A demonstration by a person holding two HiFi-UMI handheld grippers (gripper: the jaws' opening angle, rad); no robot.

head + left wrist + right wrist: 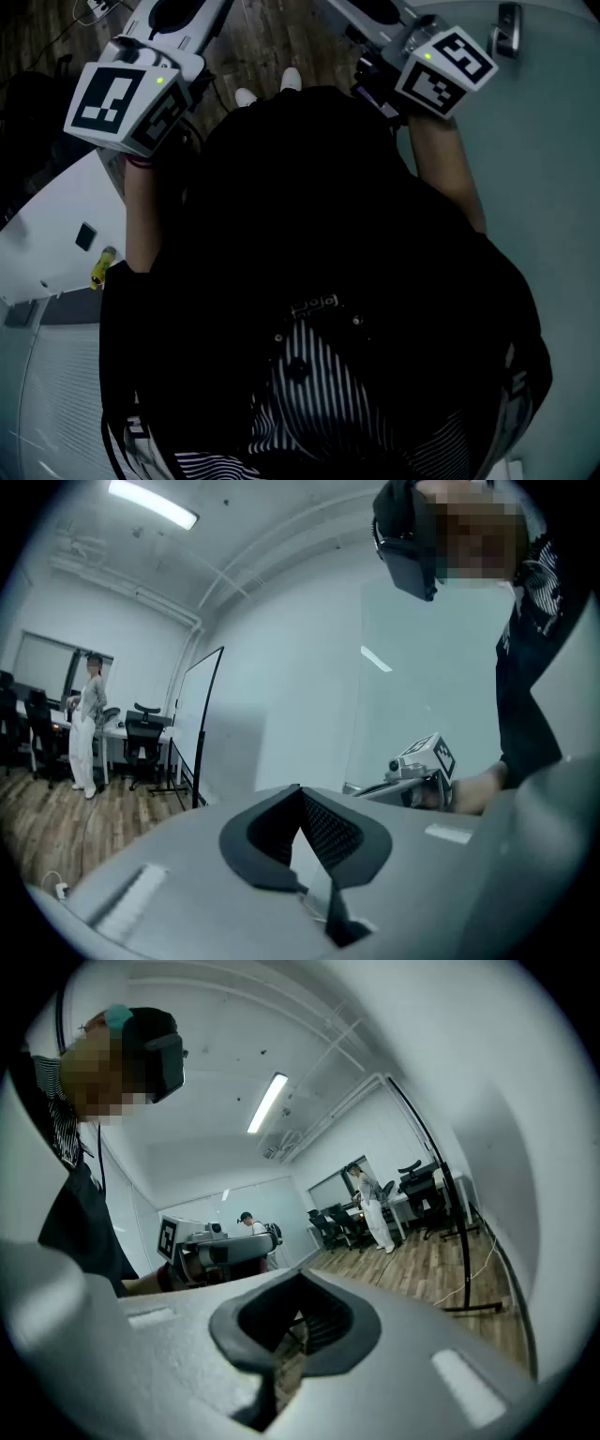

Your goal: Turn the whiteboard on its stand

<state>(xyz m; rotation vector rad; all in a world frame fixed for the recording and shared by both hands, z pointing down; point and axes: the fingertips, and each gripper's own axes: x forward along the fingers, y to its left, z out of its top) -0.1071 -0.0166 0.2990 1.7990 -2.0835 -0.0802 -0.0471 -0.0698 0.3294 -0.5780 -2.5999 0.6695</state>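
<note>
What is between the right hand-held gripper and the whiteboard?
Nothing visible. In the right gripper view the whiteboard stands at the right, with only open air between it and the right hand-held gripper.

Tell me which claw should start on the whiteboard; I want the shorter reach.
Left, probably: the whiteboard stands on the person's left, nearer the left claw; the right claw is by the glass wall.
</note>
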